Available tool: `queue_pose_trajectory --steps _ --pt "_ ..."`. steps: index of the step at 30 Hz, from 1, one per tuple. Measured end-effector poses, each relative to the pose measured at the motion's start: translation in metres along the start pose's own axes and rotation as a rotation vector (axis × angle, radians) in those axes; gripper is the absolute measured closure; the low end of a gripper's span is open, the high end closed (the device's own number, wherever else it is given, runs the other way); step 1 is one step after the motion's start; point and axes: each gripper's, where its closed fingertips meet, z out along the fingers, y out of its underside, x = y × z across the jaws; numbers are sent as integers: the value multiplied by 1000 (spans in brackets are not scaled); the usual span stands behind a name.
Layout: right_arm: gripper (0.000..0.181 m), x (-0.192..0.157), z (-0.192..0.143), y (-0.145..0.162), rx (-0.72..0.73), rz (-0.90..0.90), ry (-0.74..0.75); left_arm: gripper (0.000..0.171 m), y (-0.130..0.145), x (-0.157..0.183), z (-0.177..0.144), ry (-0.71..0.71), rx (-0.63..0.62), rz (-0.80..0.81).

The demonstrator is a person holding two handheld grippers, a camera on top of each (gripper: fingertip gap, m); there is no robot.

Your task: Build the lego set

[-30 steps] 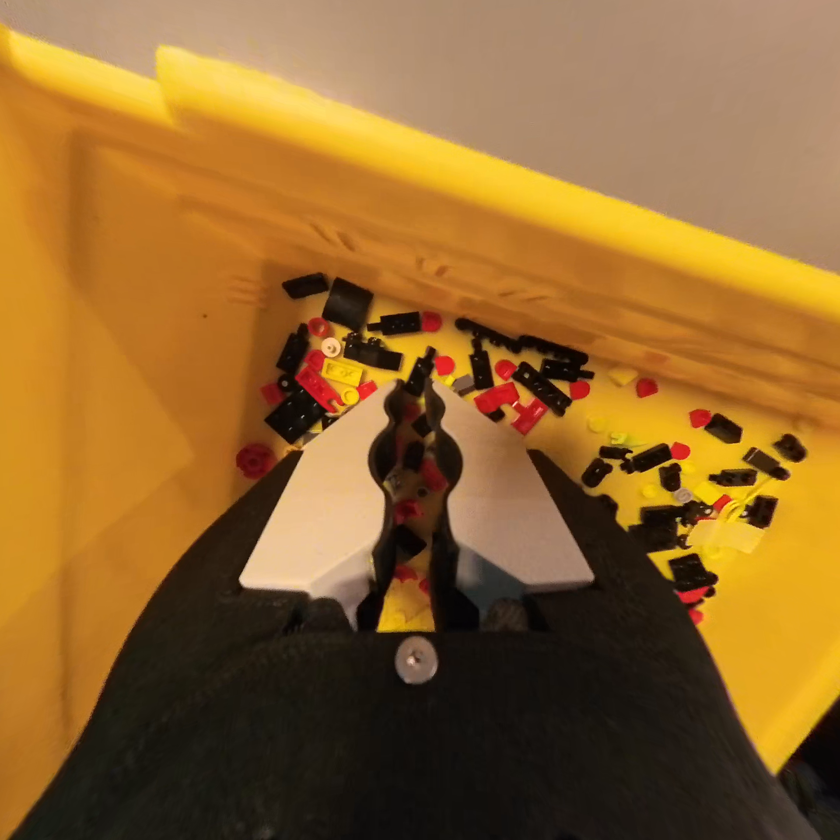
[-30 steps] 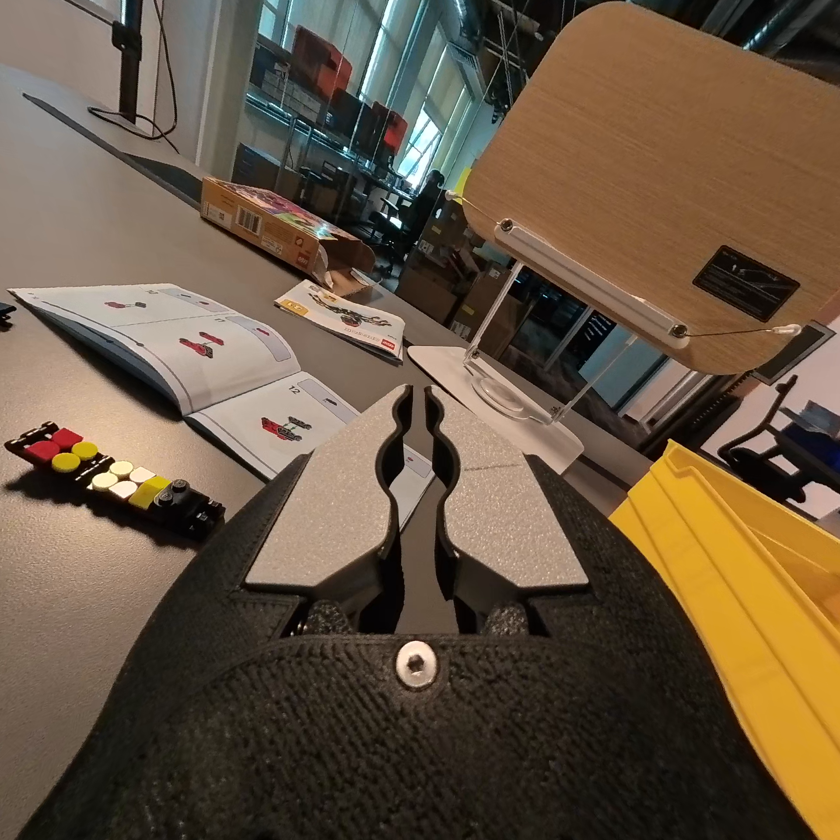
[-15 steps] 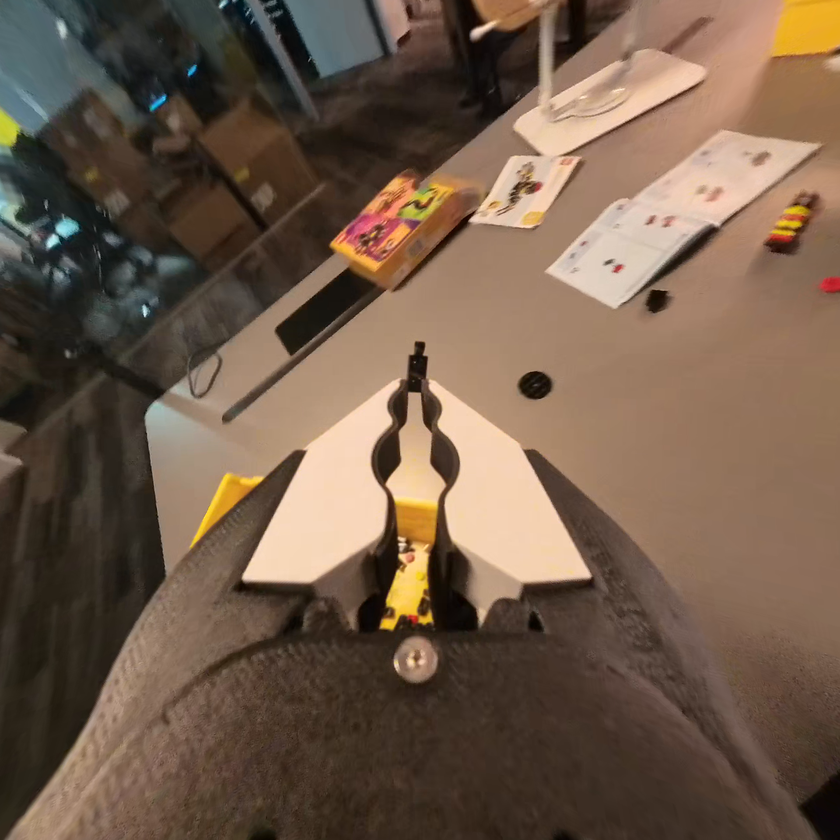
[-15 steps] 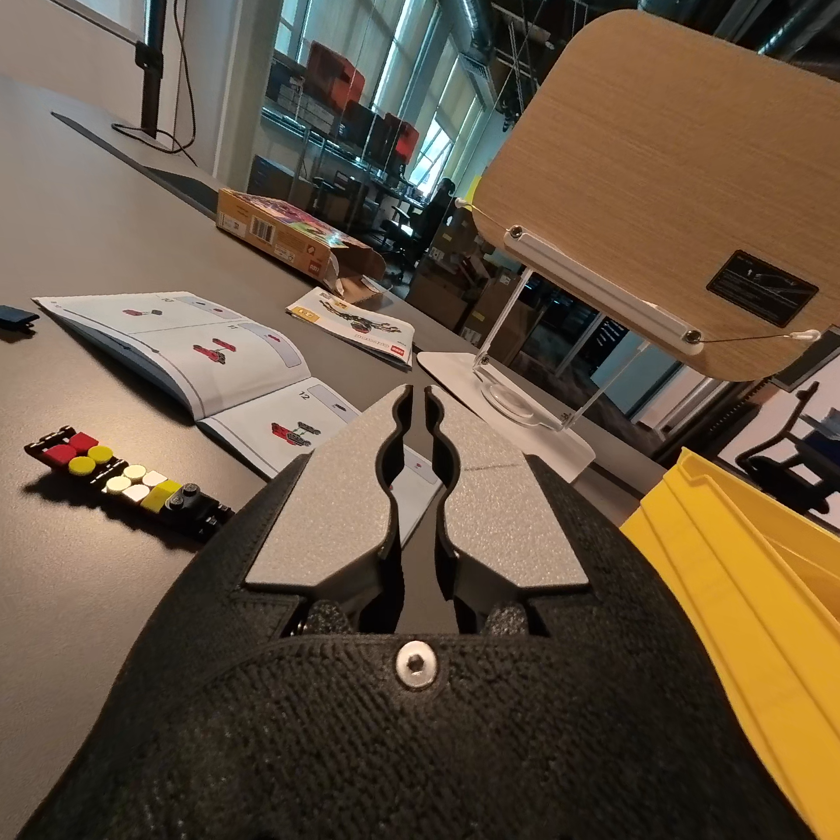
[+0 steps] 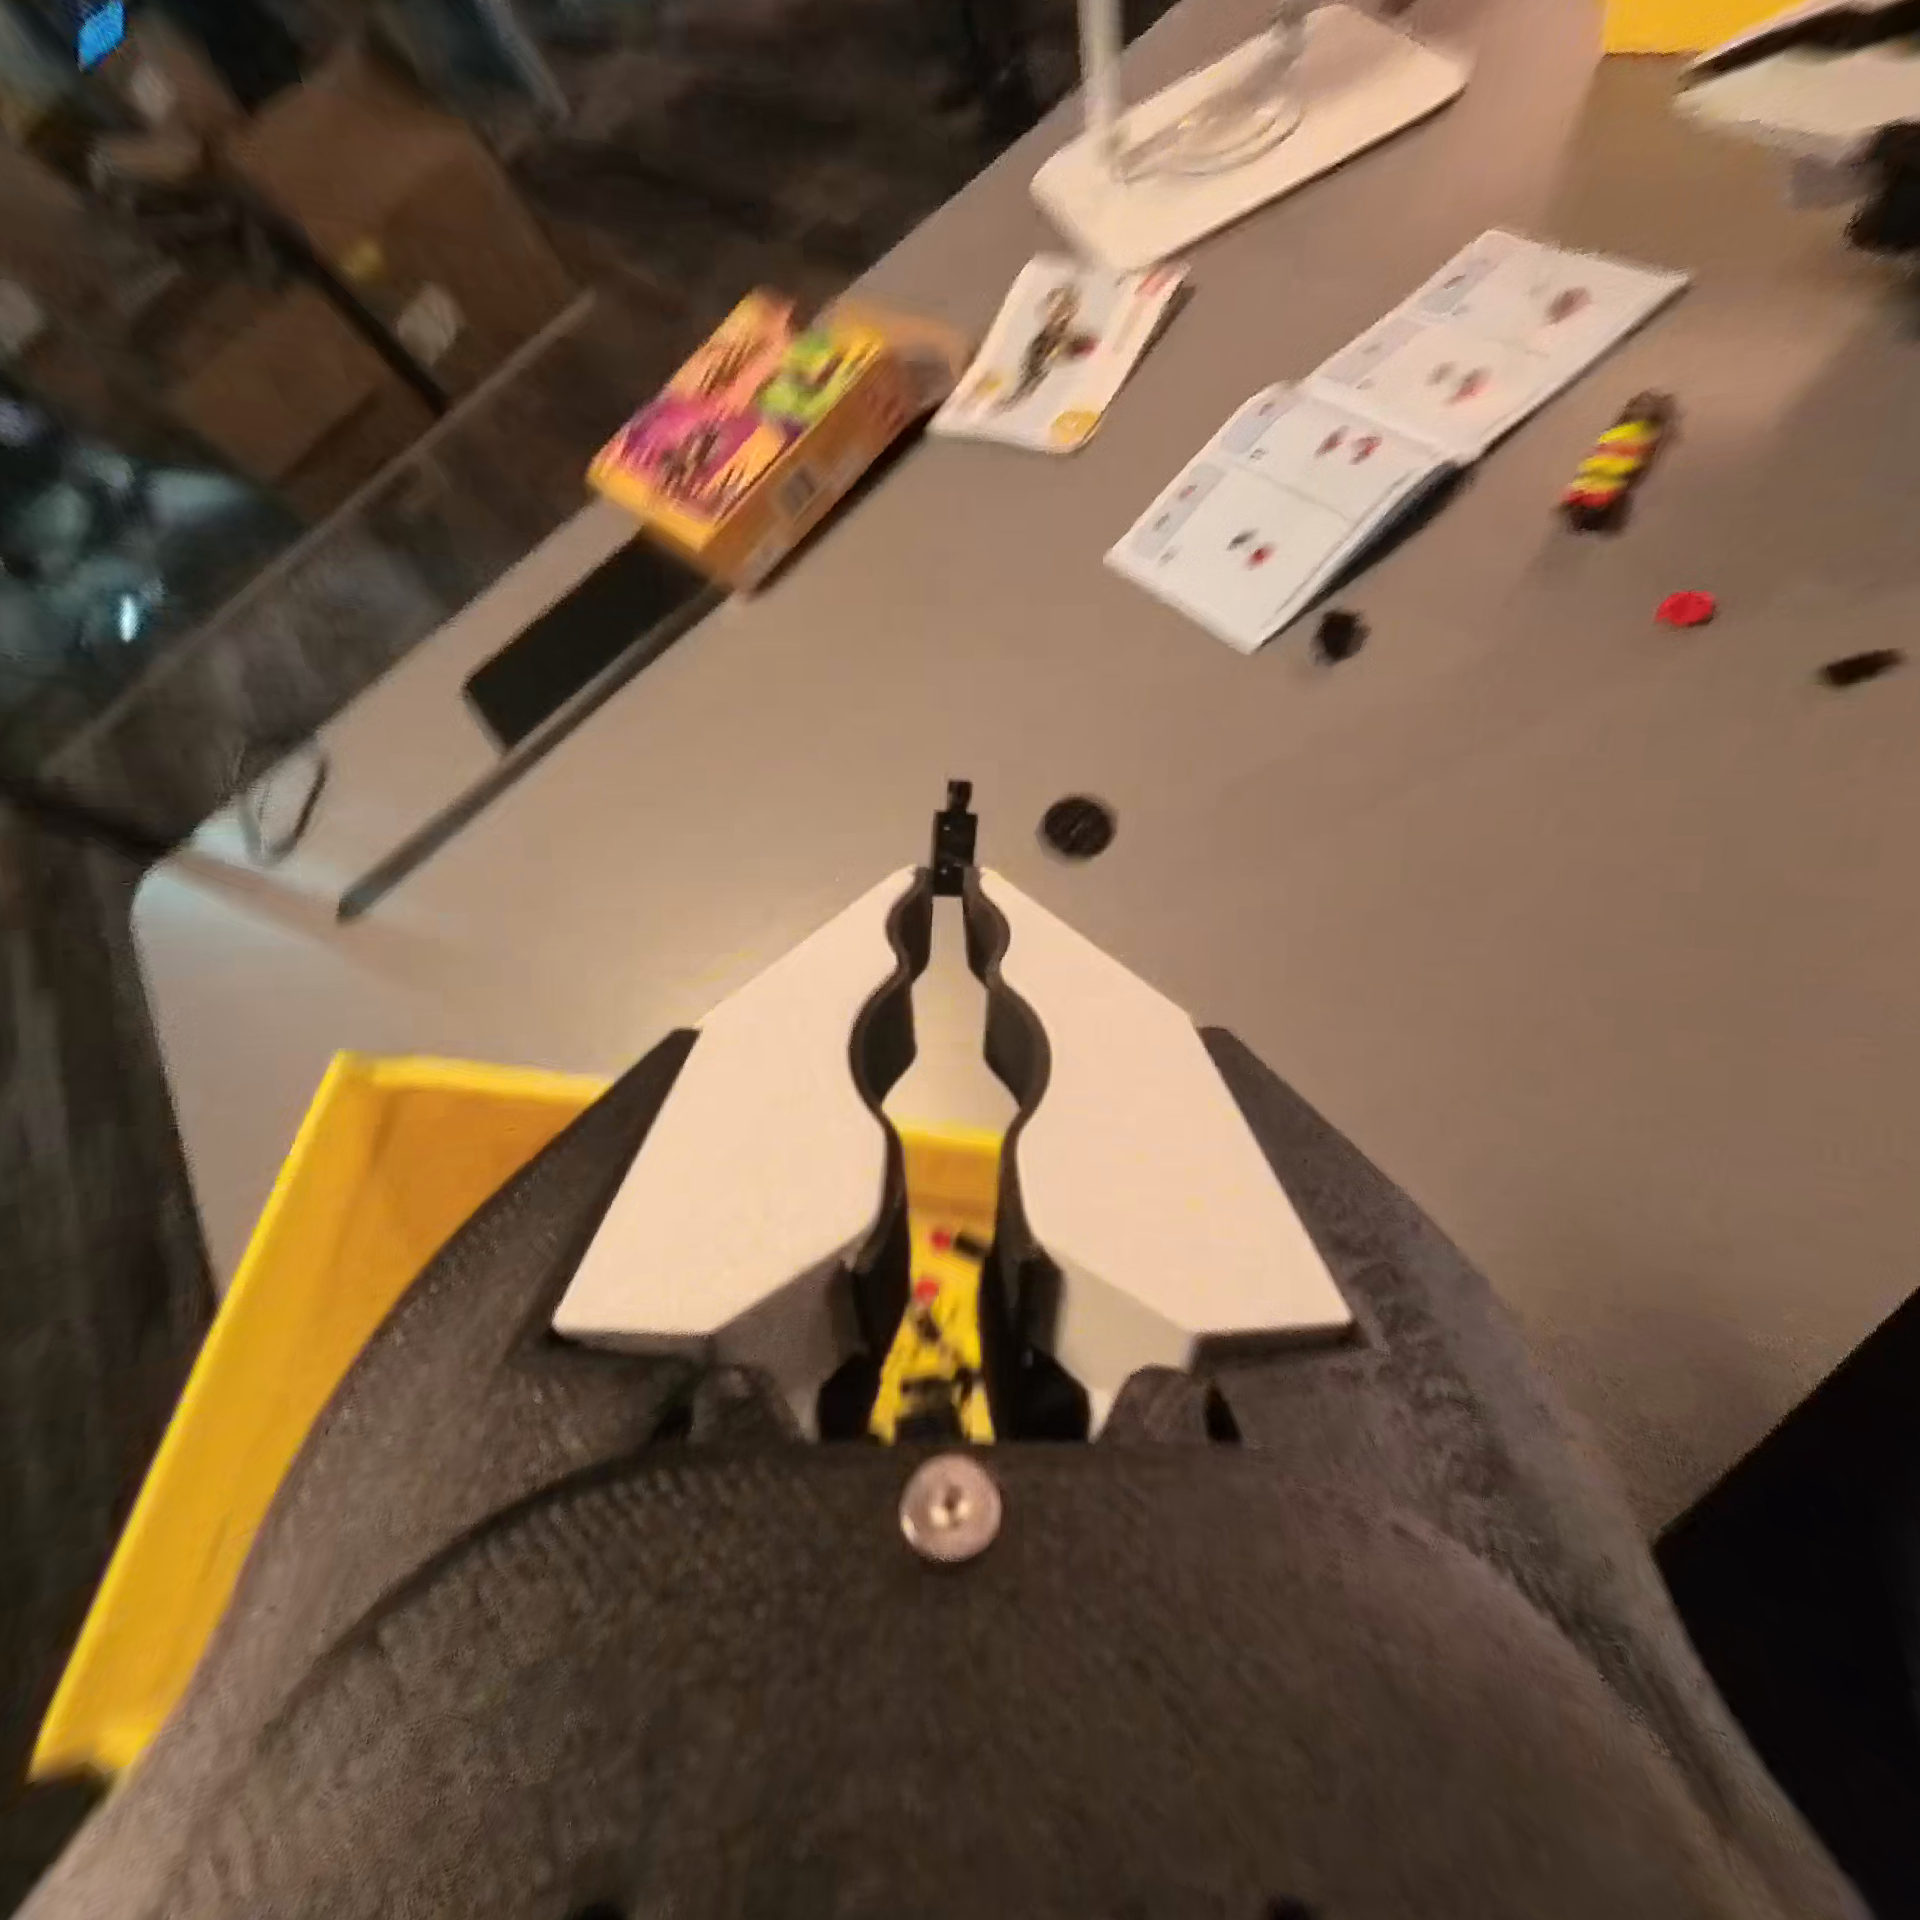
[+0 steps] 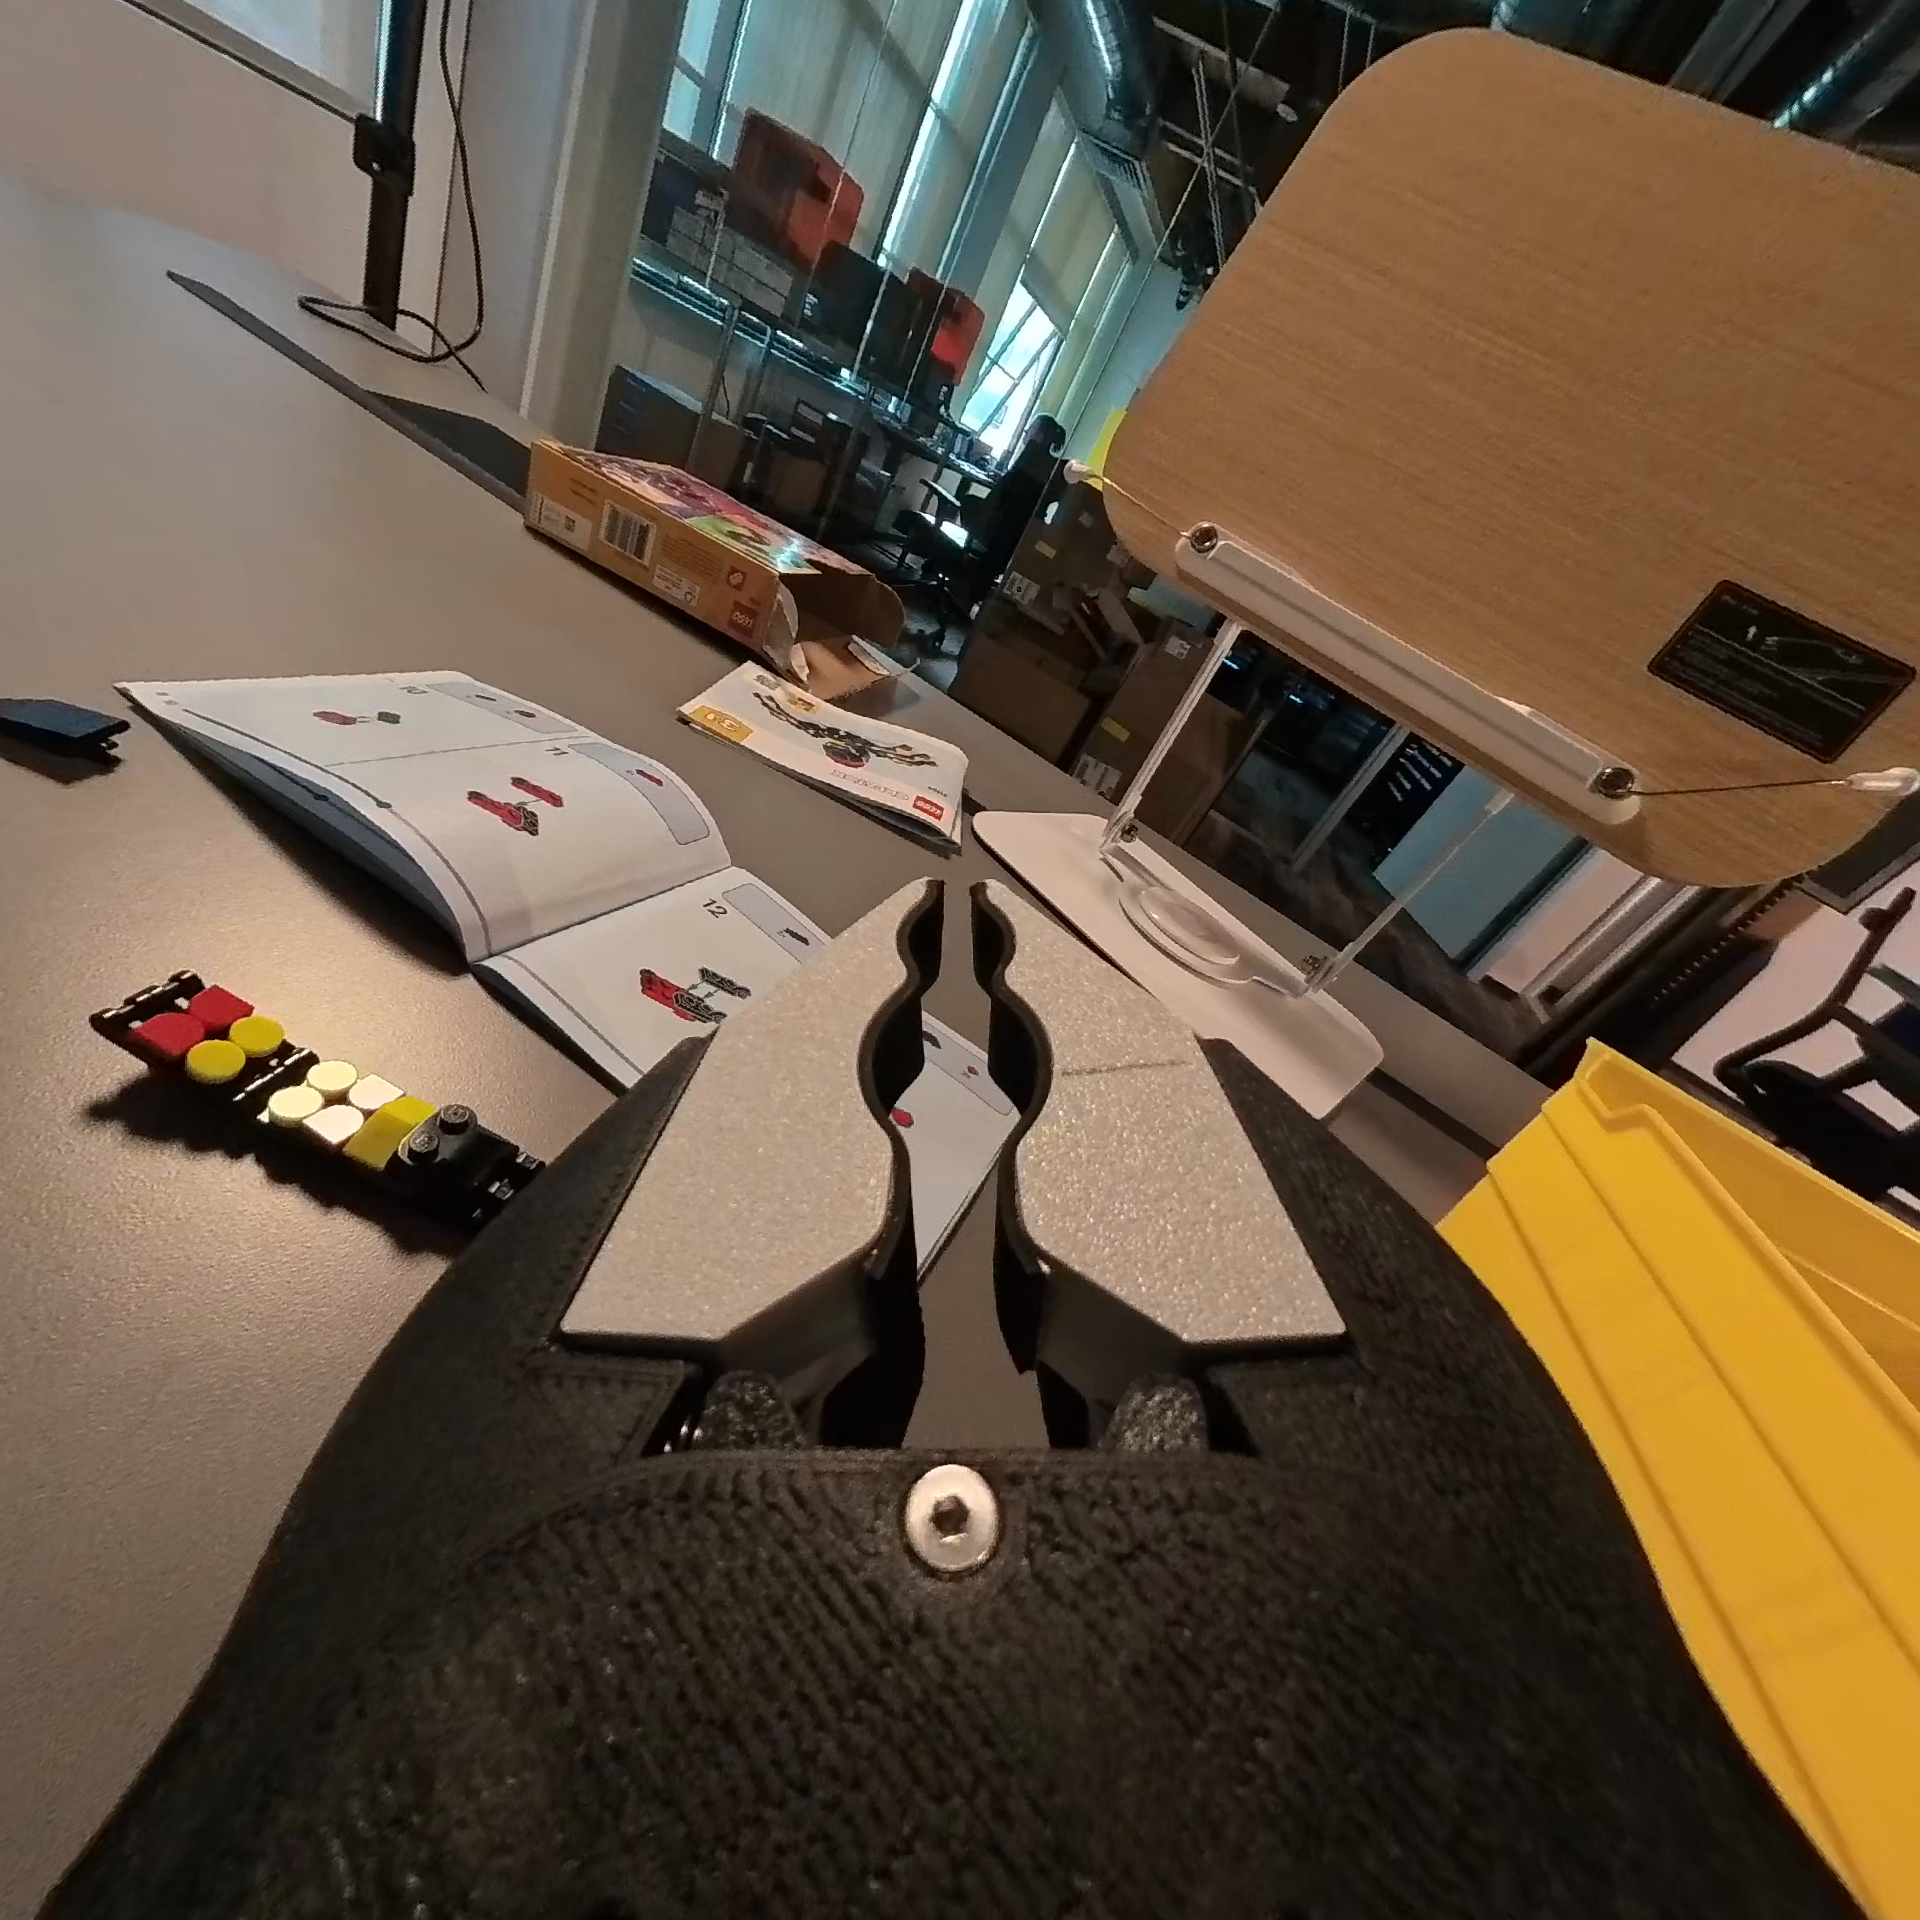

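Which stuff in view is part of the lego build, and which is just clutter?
In the job:
- small black piece pinched in the left gripper
- partly built strip
- open instruction booklet
- yellow bin of loose pieces
- right gripper, empty

Lying about:
- set box
- leaflet
- wooden board stand
- monitor stand

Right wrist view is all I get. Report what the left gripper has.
Observer: The left gripper is shut on a small black lego piece that sticks out past its tips.
Operator: Give me its place relative to the bin.
Observer: The yellow bin lies under the gripper's body, while the tips point out over the grey table.
Operator: Name any stray outside my frame.
Observer: A small red piece lies loose on the table, apart from the striped build.
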Motion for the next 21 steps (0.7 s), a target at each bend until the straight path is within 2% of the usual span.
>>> queue_pose_trajectory --steps 2,4,7,10,14,16,18,21 --pt "178 -1 0 0 -2 -3 -4 166 33 -39 -10 -144 -139 -87" --pt "178 -2 1 0 -3 -6 -8 166 82 -70 -22 -255 -346 -159" --pt "178 -3 2 1 -8 -14 -13 166 141 -82 -23 -224 -523 -301" --pt "178 -4 2 1 -9 -20 -13 166 192 -94 -21 -249 -662 -346" --pt "178 -3 1 0 -6 -23 -6 166 222 -88 -8 -149 -718 -445" --pt "178 -3 1 0 -6 -25 -5 154 232 -88 -6 -120 -769 -468" --pt "178 -4 1 1 -9 -28 -6 144 236 -92 0 -107 -789 -452" --pt "178 -4 1 1 -13 -30 -8 146 224 -106 18 -87 -717 -407"
